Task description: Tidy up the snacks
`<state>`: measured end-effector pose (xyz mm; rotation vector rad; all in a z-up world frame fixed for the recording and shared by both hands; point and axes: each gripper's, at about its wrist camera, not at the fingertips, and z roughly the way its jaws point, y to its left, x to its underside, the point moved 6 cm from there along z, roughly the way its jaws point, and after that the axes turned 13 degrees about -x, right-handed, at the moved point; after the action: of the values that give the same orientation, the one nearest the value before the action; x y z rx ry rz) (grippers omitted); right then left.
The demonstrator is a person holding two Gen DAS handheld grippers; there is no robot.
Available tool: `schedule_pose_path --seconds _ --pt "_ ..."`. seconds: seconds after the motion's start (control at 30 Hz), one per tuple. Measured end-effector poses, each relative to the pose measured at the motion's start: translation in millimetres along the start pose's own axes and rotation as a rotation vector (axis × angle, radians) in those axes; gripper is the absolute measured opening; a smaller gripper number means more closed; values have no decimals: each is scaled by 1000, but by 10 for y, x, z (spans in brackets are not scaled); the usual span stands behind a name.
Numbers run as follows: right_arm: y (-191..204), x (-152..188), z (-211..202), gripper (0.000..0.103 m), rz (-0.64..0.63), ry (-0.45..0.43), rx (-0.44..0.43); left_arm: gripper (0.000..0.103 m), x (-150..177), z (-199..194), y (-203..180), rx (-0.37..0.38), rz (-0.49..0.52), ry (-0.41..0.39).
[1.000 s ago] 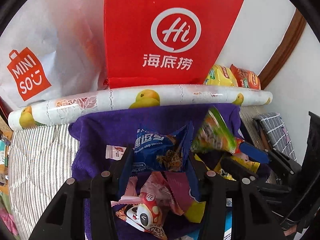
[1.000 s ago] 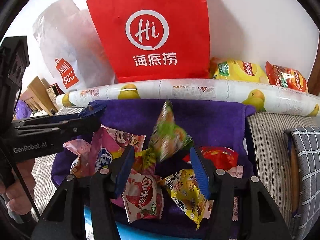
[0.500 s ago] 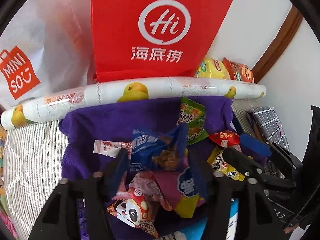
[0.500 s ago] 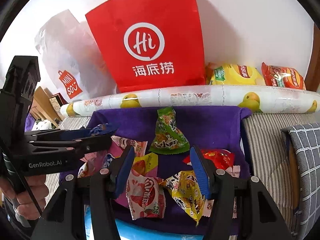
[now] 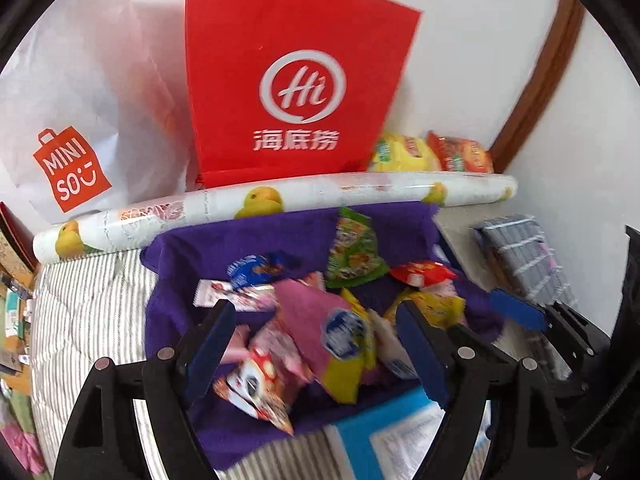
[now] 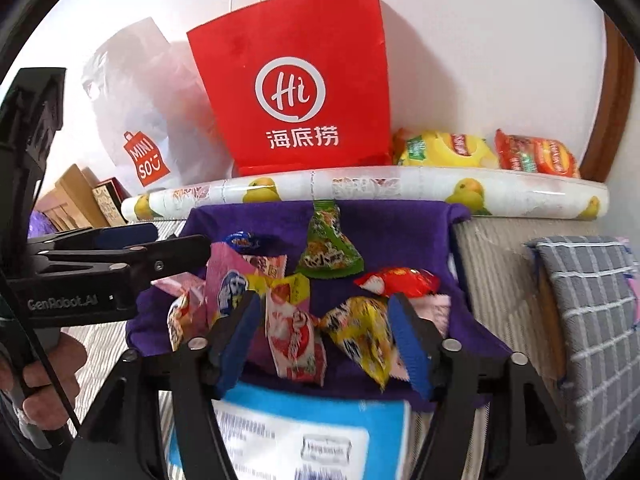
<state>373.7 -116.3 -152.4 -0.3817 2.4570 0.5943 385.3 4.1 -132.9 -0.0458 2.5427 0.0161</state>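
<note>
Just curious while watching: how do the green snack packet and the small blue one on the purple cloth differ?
The green packet is the larger, a flat triangle-like pouch lying near the cloth's far edge by the patterned roll. The blue packet is much smaller, rounder and crumpled, lying to the green one's left, close to the pink wrappers. Both rest loose on the purple cloth, outside either tool.

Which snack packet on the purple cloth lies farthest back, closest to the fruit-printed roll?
The green packet: its top edge nearly reaches the fruit-printed roll, while the blue packet and red packet lie nearer the grippers.
</note>
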Motion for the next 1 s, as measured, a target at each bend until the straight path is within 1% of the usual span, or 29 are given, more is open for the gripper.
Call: schedule_pose_path --seconds 0.03,0.1,0.33,0.47,0.53,0.6,0.63,0.73,0.83,1.0 --pt "16 13 -54 66 -4 -5 6 81 47 -84 -22 14 -1 -4" --pt "43 45 -179 67 -6 -14 19 81 101 -177 -39 14 -3 -8" --pt "143 219 -689 68 36 -36 106 84 399 -642 -58 -17 -6 -62" --pt "216 368 -942 68 72 -36 95 84 613 -920 -86 -35 -2 -102" --pt "270 471 -1109 68 79 -52 103 87 760 -1098 -119 -46 4 -130" --pt "326 576 -1245 77 73 -59 125 89 890 -1258 -140 -56 3 -159" --pt "370 641 -1338 83 66 -73 133 90 946 -1320 -151 -61 0 -171" --pt "464 819 -1575 87 46 -116 164 91 1154 -1534 -167 -63 -6 -200" --pt "525 1004 -1755 89 50 -127 185 93 1317 -1694 -159 -69 -32 -220" --pt "610 1237 -1977 98 38 -137 194 95 1523 -1908 -151 -85 -64 -259"
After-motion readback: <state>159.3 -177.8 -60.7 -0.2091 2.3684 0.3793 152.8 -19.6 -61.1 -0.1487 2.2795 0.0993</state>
